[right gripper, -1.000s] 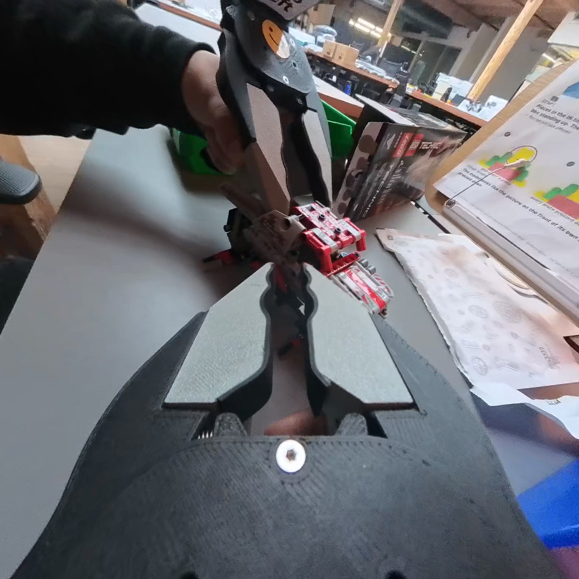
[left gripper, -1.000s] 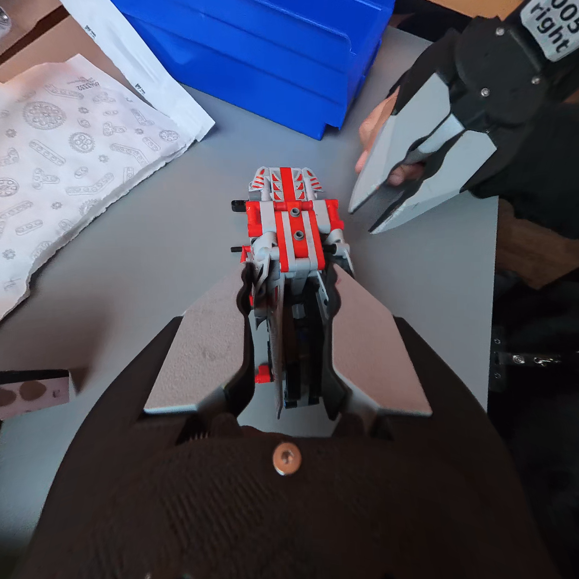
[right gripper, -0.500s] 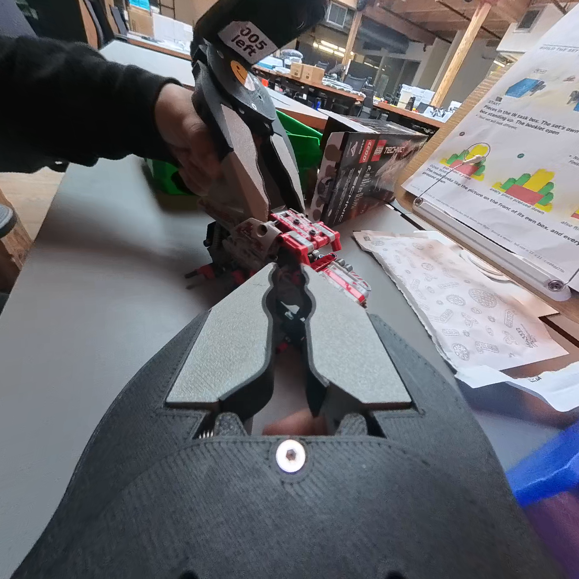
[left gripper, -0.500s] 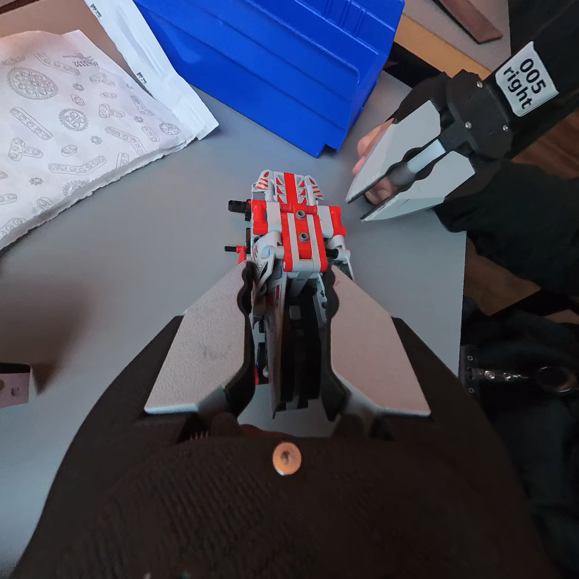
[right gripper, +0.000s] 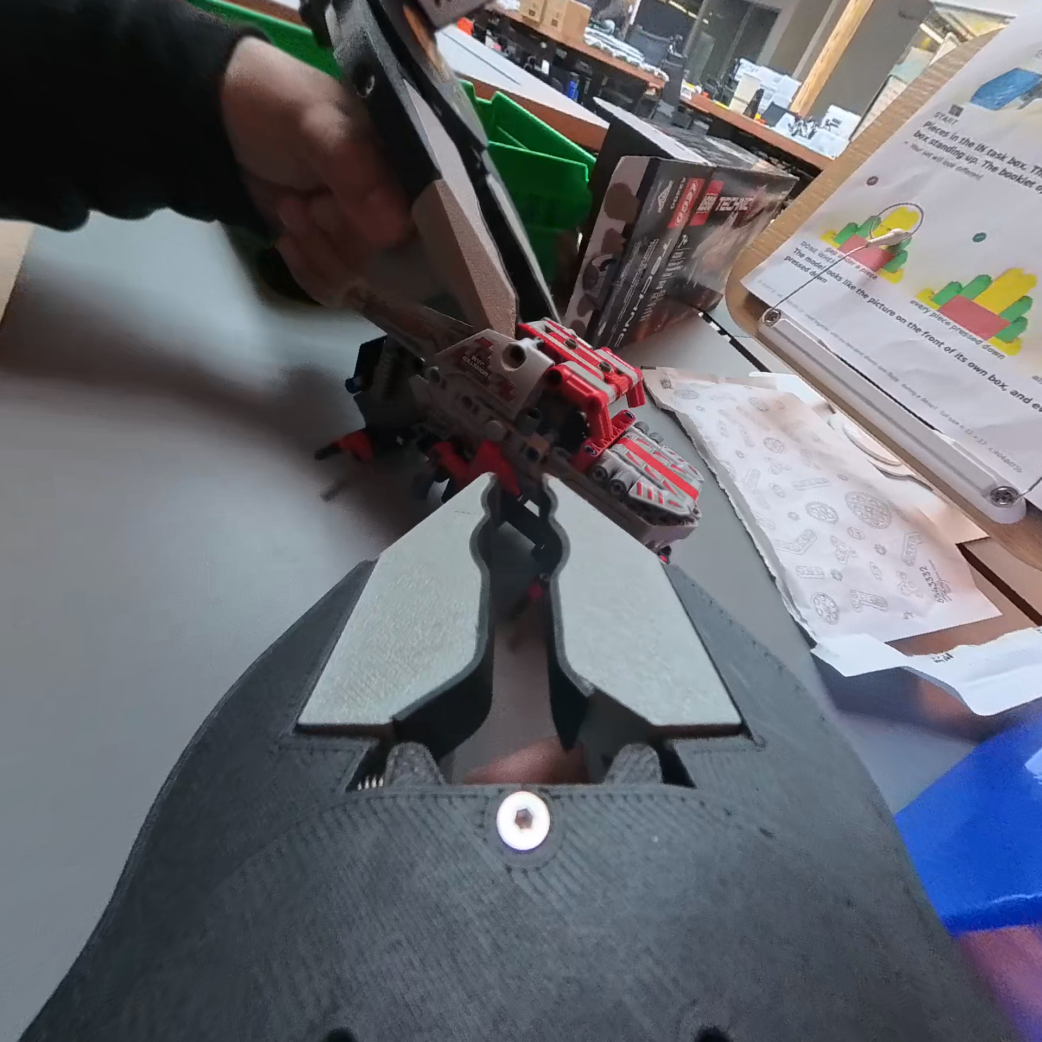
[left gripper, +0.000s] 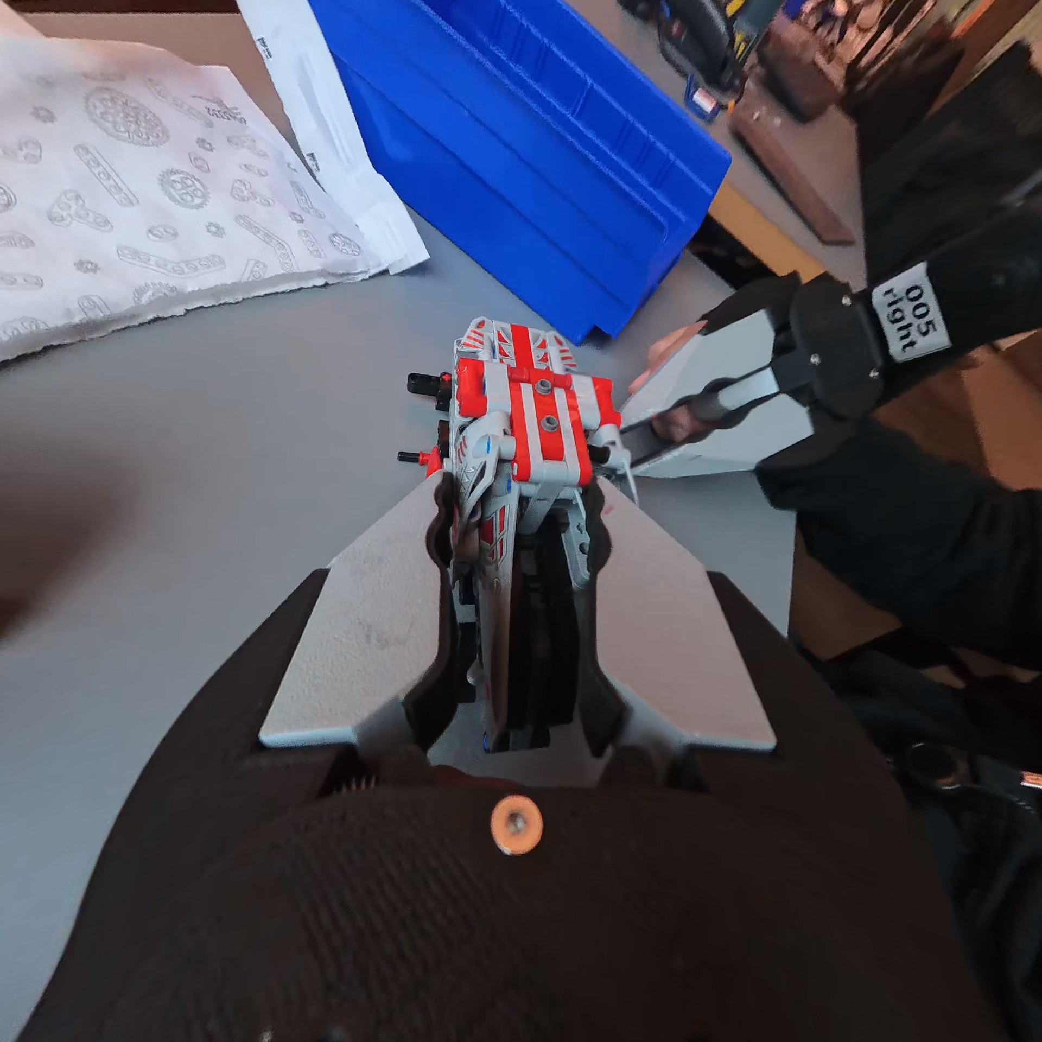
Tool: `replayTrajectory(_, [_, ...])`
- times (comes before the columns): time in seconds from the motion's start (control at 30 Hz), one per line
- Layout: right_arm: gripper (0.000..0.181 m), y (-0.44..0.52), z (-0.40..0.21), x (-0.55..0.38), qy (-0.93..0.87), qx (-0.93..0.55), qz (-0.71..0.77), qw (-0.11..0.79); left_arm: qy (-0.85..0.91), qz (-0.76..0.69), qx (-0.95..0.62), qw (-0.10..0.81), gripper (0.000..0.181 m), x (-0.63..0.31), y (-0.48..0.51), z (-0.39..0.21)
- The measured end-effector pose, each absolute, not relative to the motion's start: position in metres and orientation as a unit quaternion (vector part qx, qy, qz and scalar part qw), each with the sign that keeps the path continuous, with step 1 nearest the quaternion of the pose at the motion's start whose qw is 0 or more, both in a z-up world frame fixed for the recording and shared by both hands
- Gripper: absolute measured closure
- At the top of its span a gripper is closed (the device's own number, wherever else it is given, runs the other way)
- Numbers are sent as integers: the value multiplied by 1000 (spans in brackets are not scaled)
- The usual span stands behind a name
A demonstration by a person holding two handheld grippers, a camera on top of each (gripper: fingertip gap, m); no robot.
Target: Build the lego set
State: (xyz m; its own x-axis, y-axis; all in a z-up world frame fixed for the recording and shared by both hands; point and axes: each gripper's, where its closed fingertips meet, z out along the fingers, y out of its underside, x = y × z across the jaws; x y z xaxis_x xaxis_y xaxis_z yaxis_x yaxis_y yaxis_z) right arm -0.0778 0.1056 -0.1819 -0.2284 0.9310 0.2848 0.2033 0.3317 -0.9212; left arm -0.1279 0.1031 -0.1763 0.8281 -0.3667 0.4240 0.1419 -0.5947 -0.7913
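The red, white and grey lego model (left gripper: 535, 417) rests on the grey table (left gripper: 225, 451), nose pointing away in the left wrist view. My left gripper (left gripper: 519, 490) is shut on its rear body from both sides. My right gripper (left gripper: 626, 445) comes in from the right, tips at the model's right side by a black pin. In the right wrist view the right gripper (right gripper: 519, 490) has its jaws a narrow gap apart, with black parts of the model's (right gripper: 507, 406) underside showing in the gap. Whether it grips them is unclear. The left gripper (right gripper: 524, 321) holds the model from above.
A blue bin (left gripper: 507, 169) stands just beyond the model. White patterned paper bags (left gripper: 141, 197) lie at the far left. In the right wrist view a dark lego box (right gripper: 676, 248), a green bin (right gripper: 524, 163) and an instruction sheet (right gripper: 930, 225) stand behind. The table edge (left gripper: 789, 564) is at the right. My right fingertips sit around 6 cm from my left ones.
My right gripper has moved in from a short way off until its tips reach the model's right side. My left gripper keeps its hold on the model.
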Motion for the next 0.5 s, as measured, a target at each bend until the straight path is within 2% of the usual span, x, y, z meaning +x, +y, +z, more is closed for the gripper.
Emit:
replayTrajectory(0.2, [181, 105, -185, -79, -679, -429, 402, 440, 85, -263, -847, 454, 136, -122, 101, -178])
replayTrajectory(0.4, [172, 101, -203, -78, -701, -461, 402, 367, 103, -259, -843, 459, 136, -118, 98, -178])
replayTrajectory(0.5, [171, 100, -204, -78, -706, -460, 404, 357, 110, -260, -844, 456, 136, -118, 97, -178])
